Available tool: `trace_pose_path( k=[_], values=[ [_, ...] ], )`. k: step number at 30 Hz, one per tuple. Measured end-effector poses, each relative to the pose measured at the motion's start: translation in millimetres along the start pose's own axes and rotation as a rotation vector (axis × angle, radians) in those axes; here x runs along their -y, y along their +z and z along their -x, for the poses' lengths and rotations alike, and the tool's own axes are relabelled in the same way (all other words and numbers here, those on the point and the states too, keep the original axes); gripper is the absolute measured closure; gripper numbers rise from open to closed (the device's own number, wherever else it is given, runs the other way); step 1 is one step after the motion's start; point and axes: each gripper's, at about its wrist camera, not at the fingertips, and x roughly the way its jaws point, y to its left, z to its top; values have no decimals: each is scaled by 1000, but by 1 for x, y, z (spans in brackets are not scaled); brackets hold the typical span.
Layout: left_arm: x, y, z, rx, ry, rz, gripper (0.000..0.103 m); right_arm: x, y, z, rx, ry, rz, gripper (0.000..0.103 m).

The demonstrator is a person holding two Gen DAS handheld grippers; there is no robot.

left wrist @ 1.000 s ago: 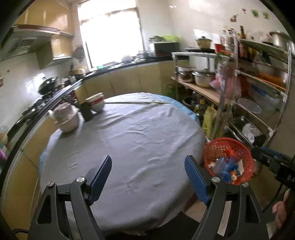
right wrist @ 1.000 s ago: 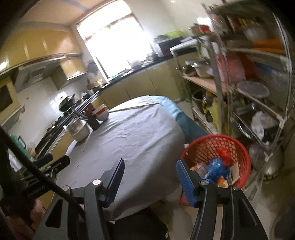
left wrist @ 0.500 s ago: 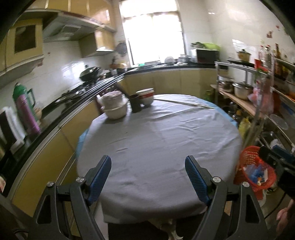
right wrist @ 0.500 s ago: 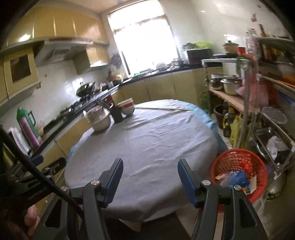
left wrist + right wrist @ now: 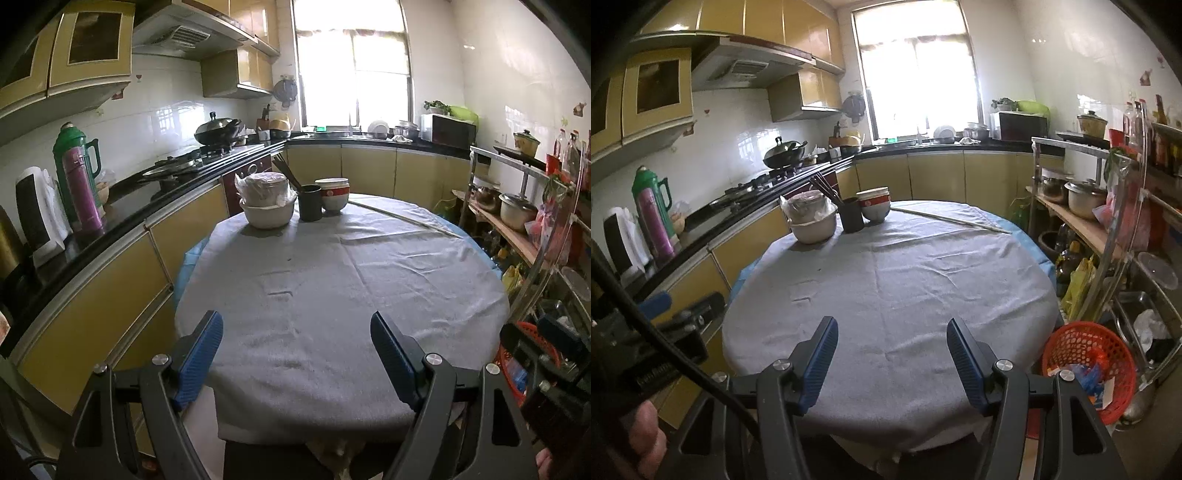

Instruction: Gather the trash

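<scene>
Hovering over the near edge of the round bench [image 5: 332, 280], the left gripper [image 5: 296, 356] has its blue fingers [image 5: 201, 350] spread wide with nothing between them. The right gripper [image 5: 892, 363] hangs beside it, fingers [image 5: 966, 363] also parted and empty, though a little narrower. A grey cloth [image 5: 886, 280] covers the bench, bare except at the far side, where a white bowl [image 5: 269, 214] holding a bagged container, a dark cup [image 5: 309, 203] of chopsticks and stacked red-and-white bowls [image 5: 333, 194] stand close together. The red basket [image 5: 1087, 369] sits on the floor just right of the bench, with bottles and wrappers, the trash [image 5: 1087, 376], inside it.
</scene>
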Motion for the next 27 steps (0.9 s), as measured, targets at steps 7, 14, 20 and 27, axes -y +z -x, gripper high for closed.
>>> trace_pose_path(
  k=[7, 14, 20, 27],
  values=[
    [4, -1, 0, -10, -4, -10, 20, 8, -5, -2, -6, -6, -19, 38],
    [2, 0, 1, -6, -1, -1, 20, 9, -8, -1, -9, -9, -26, 38],
    [3, 0, 2, -2, 3, 3, 20, 7, -8, 2, 3, -9, -22, 38],
    [4, 0, 3, -2, 4, 1, 20, 9, -9, 4, 1, -10, -34, 38]
  ],
)
